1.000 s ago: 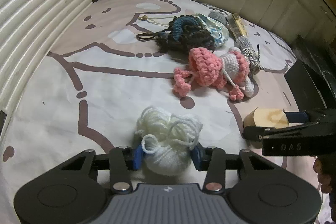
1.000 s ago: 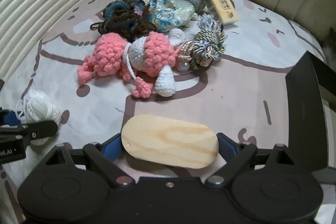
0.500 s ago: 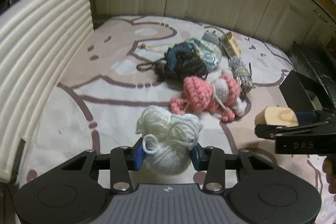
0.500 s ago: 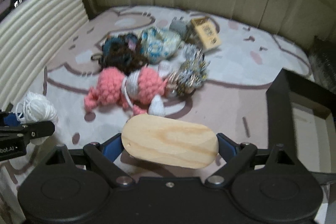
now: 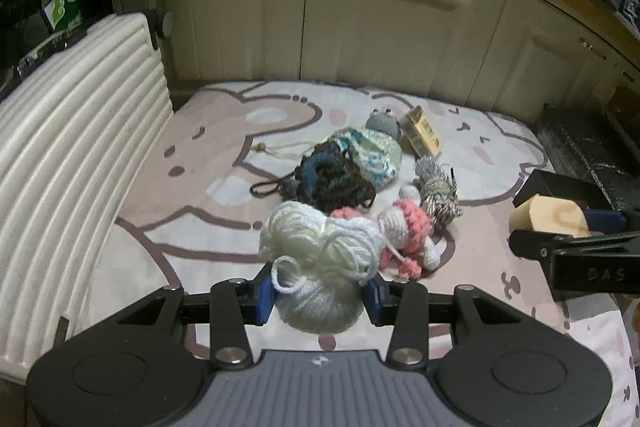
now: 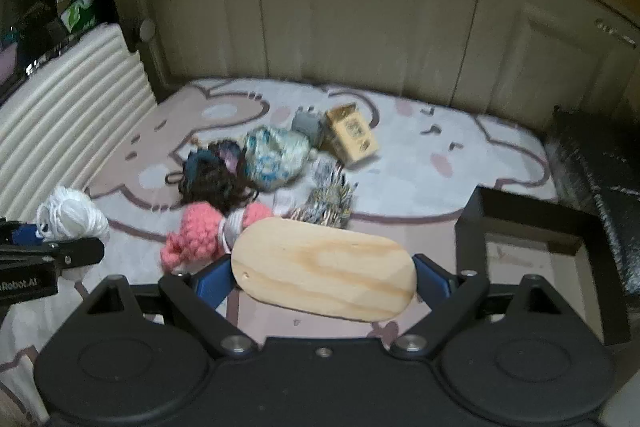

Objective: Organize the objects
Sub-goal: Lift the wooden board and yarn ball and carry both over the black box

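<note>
My left gripper [image 5: 318, 297] is shut on a white yarn ball [image 5: 320, 259], held above the rug. My right gripper [image 6: 320, 277] is shut on an oval wooden board [image 6: 324, 263], its blue pads pressing on both ends. In the right wrist view the yarn ball [image 6: 72, 213] and left gripper show at the far left. In the left wrist view the wooden board [image 5: 550, 213] shows at the far right. A pile on the rug holds a pink crocheted doll [image 5: 404, 227], a dark knitted pouch [image 5: 332, 179], a floral fabric pouch [image 5: 376, 155], a striped tassel [image 5: 438, 195] and a yellow box [image 5: 420, 137].
A black open box [image 6: 532, 255] stands on the rug at the right. A white ribbed panel [image 5: 68, 155] lines the left side. Cream cabinet doors [image 5: 360, 19] close off the back. A dark textured object [image 6: 600, 187] lies at the far right.
Both grippers have risen with the yarn ball and the wooden board, so the rug and pile look smaller and the cabinet doors have come into view. Both grips are unchanged.
</note>
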Action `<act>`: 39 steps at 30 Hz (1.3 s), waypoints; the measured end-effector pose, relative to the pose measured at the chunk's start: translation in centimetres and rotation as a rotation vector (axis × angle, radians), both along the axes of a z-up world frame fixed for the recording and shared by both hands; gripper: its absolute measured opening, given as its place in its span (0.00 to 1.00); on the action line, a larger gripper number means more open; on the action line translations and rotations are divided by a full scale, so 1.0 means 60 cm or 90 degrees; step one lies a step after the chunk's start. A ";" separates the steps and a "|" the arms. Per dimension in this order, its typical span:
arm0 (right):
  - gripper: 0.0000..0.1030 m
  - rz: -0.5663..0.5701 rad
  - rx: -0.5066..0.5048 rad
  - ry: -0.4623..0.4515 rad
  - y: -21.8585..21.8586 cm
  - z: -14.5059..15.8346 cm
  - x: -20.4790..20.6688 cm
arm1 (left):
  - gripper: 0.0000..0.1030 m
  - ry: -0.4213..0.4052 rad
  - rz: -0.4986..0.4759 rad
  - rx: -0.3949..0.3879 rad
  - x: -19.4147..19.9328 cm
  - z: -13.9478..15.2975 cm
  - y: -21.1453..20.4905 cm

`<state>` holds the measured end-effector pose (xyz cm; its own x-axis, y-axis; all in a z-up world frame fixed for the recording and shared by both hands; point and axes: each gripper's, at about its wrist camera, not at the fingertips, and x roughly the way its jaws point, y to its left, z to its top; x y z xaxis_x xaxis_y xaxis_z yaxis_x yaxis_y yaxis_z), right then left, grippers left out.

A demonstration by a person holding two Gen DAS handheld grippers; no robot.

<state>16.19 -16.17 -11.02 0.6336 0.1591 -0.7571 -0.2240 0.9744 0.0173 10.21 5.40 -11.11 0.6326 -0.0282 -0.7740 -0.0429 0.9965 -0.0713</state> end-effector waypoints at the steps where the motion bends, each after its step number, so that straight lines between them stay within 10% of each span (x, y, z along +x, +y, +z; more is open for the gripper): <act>1: 0.90 -0.001 0.001 -0.007 -0.002 0.006 -0.001 | 0.43 -0.004 -0.001 0.001 0.001 0.005 -0.002; 39: 0.90 -0.135 -0.035 -0.106 -0.275 0.109 0.023 | 0.43 -0.107 -0.205 -0.001 0.124 0.139 -0.269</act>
<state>17.59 -32.65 -4.49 0.7651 -0.0297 -0.6432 -0.0095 0.9983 -0.0574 17.66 -10.74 -2.76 0.7094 -0.2483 -0.6596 0.2858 0.9568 -0.0527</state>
